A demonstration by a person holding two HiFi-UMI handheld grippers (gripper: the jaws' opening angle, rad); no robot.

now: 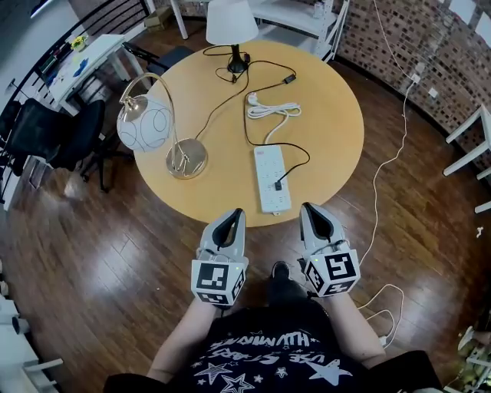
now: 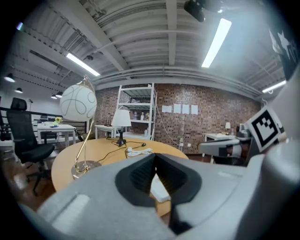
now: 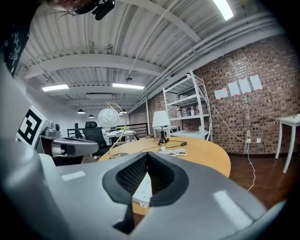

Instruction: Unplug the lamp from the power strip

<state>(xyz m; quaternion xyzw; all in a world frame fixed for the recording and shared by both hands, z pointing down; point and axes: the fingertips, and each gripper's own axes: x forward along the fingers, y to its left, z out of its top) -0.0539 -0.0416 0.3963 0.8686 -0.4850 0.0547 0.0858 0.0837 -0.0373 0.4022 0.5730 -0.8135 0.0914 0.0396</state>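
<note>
Left gripper (image 1: 234, 214) and right gripper (image 1: 310, 207) — jaws clenched, empty — power strip (image 1: 271, 178) just beyond, black plug (image 1: 278, 185) seated

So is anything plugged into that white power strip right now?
Plugged in: one black plug sits in the power strip, toward its near end, its black cord looping away across the table.

I count one round bench (image 1: 330, 146) carrying two lamps: one globe lamp (image 1: 146, 123) and one white-shaded lamp (image 1: 230, 21). There is one power strip (image 1: 271, 178), one black plug (image 1: 278, 185), one coiled white cable (image 1: 272, 112). I hold two grippers: left gripper (image 1: 232, 217), right gripper (image 1: 312, 211).
</note>
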